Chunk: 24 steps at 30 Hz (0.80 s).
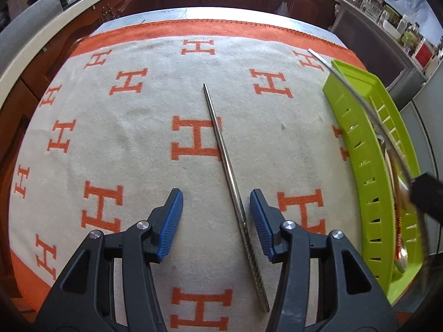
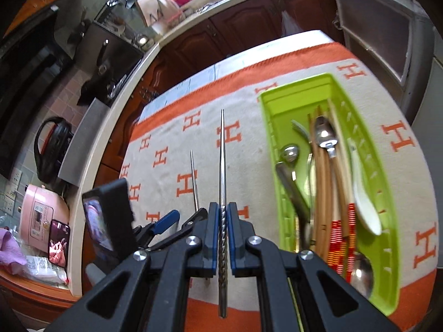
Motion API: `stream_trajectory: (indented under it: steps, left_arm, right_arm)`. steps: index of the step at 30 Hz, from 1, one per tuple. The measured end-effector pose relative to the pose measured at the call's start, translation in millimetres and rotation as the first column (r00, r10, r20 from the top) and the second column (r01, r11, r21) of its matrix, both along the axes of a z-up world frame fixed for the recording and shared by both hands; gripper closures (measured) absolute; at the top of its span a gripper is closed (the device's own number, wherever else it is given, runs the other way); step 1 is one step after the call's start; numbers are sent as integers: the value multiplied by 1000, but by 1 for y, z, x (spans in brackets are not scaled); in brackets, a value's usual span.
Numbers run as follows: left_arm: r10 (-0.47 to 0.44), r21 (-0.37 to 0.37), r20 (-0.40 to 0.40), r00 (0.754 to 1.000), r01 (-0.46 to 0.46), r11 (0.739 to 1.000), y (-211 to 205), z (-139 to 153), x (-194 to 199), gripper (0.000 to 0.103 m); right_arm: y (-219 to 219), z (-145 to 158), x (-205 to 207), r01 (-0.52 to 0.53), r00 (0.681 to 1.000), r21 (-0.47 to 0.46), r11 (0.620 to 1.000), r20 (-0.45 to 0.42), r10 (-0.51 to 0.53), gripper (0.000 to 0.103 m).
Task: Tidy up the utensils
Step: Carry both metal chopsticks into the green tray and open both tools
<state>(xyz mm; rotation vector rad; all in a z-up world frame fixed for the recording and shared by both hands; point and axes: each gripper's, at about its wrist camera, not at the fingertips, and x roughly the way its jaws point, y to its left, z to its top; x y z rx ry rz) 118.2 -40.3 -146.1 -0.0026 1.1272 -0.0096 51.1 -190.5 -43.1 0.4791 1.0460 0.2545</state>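
A metal chopstick lies on the H-patterned cloth, its thick twisted end between the fingers of my left gripper, which is open just above it. My right gripper is shut on a second metal chopstick, held in the air with its tip pointing away. That held chopstick shows as a curved streak in the left wrist view. The green basket to the right holds spoons, a fork, wooden chopsticks and a white spoon. The lying chopstick and the left gripper show in the right wrist view.
The cloth covers a table with its far edge near dark wooden cabinets. The green basket stands along the right side. A counter at the left carries a pink cooker and a phone.
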Motion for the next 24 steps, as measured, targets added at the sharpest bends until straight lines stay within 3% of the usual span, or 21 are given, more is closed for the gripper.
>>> stream_trajectory:
  steps: [1,2,3,4,7,10,16,21,24]
  left_arm:
    - [-8,15,15,1000,8,1000,-5,0,-2,65]
    - [-23,8,27,999,23,1000,-9,1,-4,88]
    - [-37,19,29,999,36,999,-14,1,-5,97]
    - [-43,32,28,999,42,999,-16,1,-6,100]
    - [-70,-56,27,997,71,996,-21,8,-9,100]
    - [-88,-127,88,992,98,987,-30,35,-16,100]
    - [-181,-267,124,976,208,941,-64,86,-17,100]
    - [-249,-324,80,965,261,909,-106,91,-11,100]
    - [-265,-324,59,963,269,907,-126,84,-7,100]
  right_arm:
    - [-7,3,-4,13,1000,8,1000,9,-13,98]
    - [-12,5,-6,25,1000,12,1000,15,-25,98]
    - [-19,7,-9,39,999,18,999,20,-39,98]
    - [-24,8,-11,51,998,23,998,24,-52,98]
    - [-40,13,-17,98,994,35,995,43,-99,98]
    - [-57,16,-23,142,988,27,990,60,-143,98]
    - [-83,4,-22,217,976,-55,974,46,-215,97]
    - [-97,-13,-12,237,971,-83,968,-2,-238,96]
    - [-102,-16,-13,248,968,-73,966,-19,-249,96]
